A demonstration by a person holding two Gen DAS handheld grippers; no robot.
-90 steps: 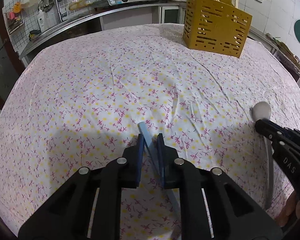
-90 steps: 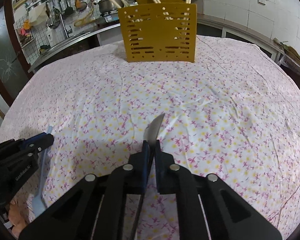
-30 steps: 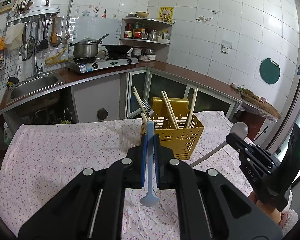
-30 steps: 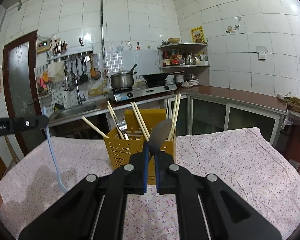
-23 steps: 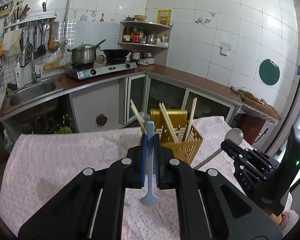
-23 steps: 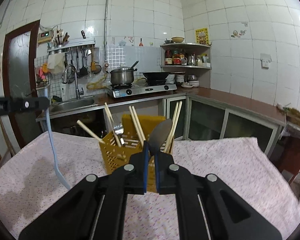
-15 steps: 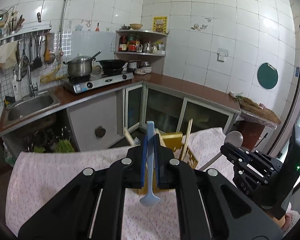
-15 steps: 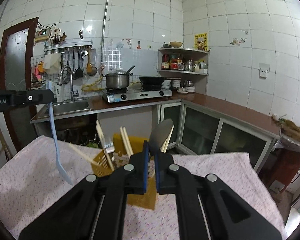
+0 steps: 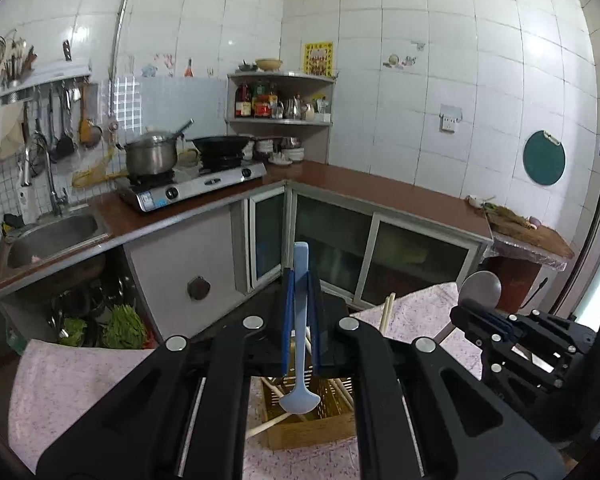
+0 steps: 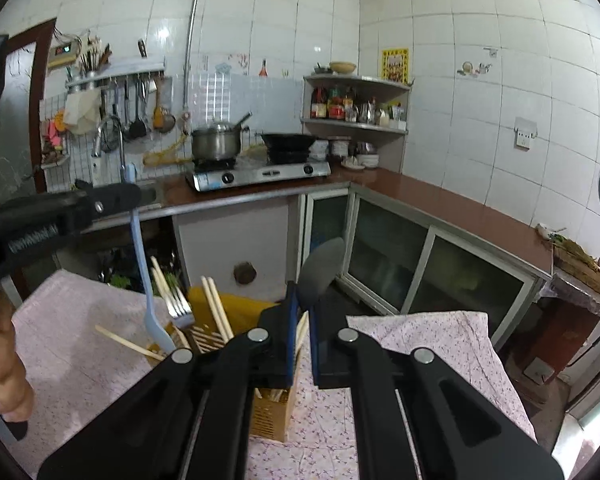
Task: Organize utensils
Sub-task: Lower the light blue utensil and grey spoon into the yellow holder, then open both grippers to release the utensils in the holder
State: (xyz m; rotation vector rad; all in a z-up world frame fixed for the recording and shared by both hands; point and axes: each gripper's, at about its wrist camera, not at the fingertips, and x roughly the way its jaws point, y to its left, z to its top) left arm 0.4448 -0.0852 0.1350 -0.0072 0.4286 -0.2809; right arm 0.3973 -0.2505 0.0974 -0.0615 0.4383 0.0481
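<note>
My left gripper is shut on a light blue plastic spoon that hangs bowl down right above the yellow slotted utensil basket. From the right wrist view the blue spoon dips toward the basket, which holds chopsticks and a fork. My right gripper is shut on a metal spoon, bowl up, above the basket's right side. That gripper and metal spoon show at the right in the left wrist view.
The basket stands on a table with a floral cloth. Behind it run a brown counter with glass-door cabinets, a gas stove with a pot and a sink. A hand holds the left gripper.
Both grippers lifted their spoons off the table, then moved forward and up over the basket. The view now looks down into it, with the blue spoon hanging above its opening.
</note>
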